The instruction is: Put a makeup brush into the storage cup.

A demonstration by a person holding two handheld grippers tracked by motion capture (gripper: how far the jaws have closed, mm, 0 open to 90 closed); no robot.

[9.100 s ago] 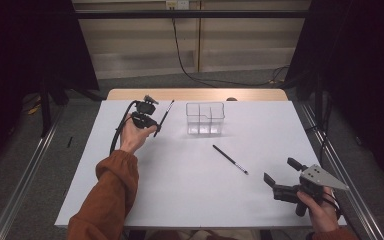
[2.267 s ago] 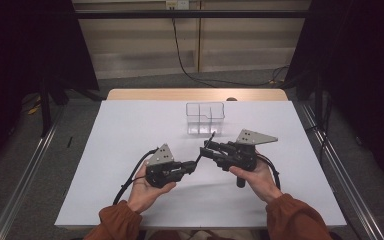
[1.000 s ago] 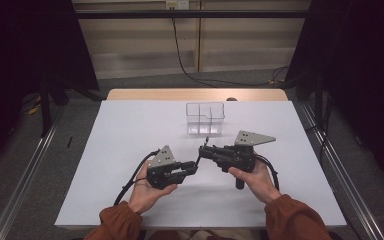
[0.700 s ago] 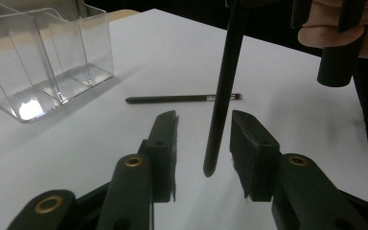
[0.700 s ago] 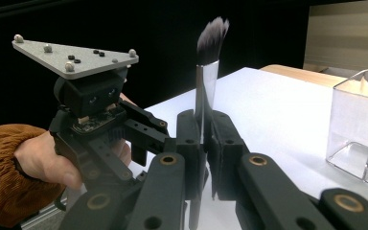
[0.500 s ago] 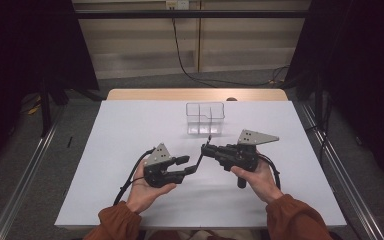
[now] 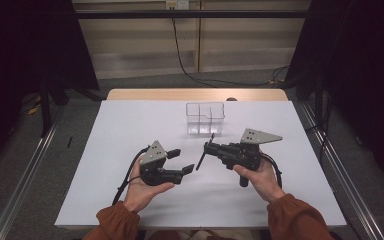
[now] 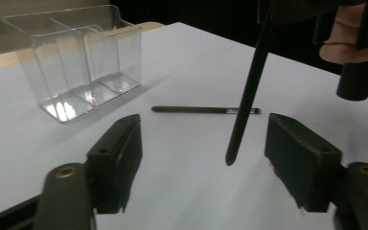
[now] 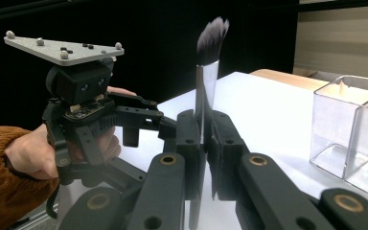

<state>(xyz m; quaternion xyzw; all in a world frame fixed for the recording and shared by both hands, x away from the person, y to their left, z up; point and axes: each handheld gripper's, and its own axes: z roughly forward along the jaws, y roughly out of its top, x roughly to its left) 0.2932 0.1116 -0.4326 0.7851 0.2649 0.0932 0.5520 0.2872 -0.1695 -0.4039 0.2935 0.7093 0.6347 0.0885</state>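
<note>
The makeup brush [image 9: 210,57] stood nearly upright between the fingers of my right gripper [image 7: 211,148], bristles up and silver collar just above the pads, which were clamped tight on its handle. In the left gripper view its dark handle [image 8: 247,86] hung down at a slant, its tip just above the desk [image 8: 182,191] and between the two fingers of my left gripper [image 7: 182,160] without touching either. Those left fingers had just been opening and stood wide apart, with nothing gripped; the pads [image 8: 120,158] were clear of the handle on both sides. From the high view, both my hands were over the middle of the white desk, the two grippers facing each other and close together, my left hand [image 7: 145,187] cupped under its gripper and my right hand [image 7: 257,175] wrapped around the other's grip. A clear plastic organizer [image 7: 205,118] with several compartments sat farther back on the desk, just beyond the right gripper. A second slim dark brush or pencil [image 8: 206,110] lay flat on the desk between the organizer and my left fingers, apart from both. I couldn't tell whether the organizer held anything.
</note>
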